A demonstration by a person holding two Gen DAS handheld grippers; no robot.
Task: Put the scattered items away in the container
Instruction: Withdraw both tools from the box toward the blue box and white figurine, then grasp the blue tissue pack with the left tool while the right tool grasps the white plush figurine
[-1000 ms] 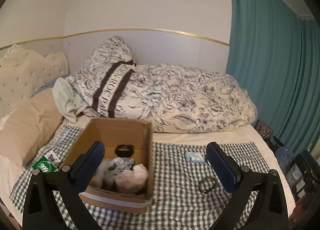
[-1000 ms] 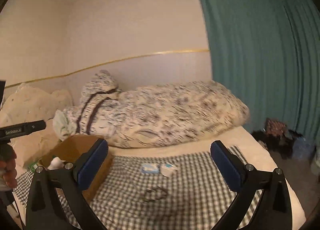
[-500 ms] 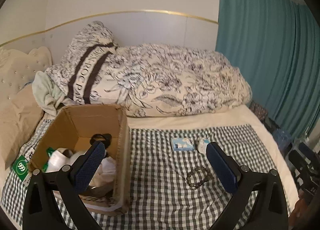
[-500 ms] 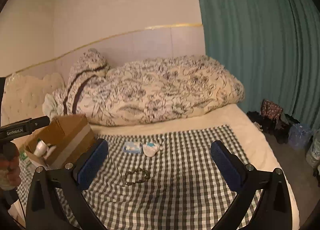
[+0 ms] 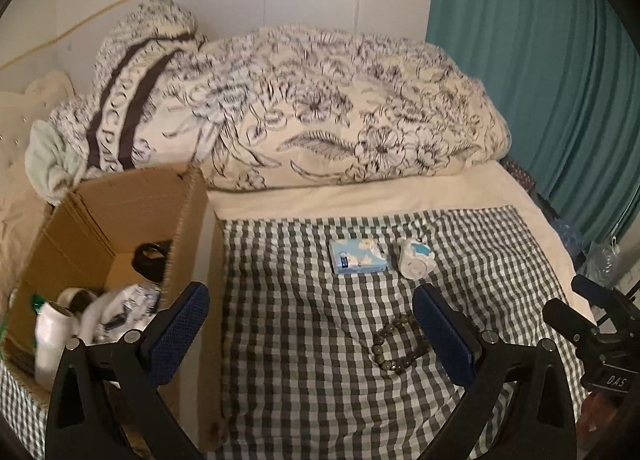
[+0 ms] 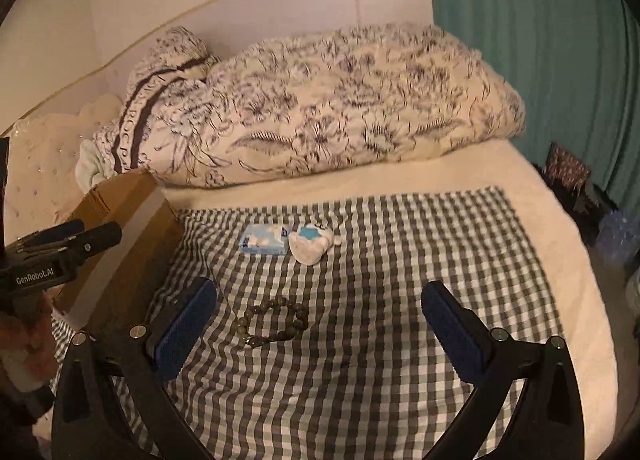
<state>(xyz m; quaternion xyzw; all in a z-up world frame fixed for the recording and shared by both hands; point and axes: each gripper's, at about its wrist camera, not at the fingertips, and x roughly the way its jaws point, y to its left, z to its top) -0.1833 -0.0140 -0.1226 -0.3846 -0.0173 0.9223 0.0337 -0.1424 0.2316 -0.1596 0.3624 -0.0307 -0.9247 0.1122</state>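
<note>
we see the bed (image 5: pixel 360 196) with its checked cloth (image 6: pixel 360 360), and the cardboard box (image 5: pixel 120 212) standing at the cloth's left edge, already holding several items. our left tongs (image 5: pixel 308 332) and right tongs (image 6: pixel 320 324) both gape wide, gripping nothing. on the cloth lie a blue tissue pack (image 5: pixel 357 257), just beside it a white pouch (image 5: pixel 414 260), and nearer us a bead bracelet (image 6: pixel 274 322).
</note>
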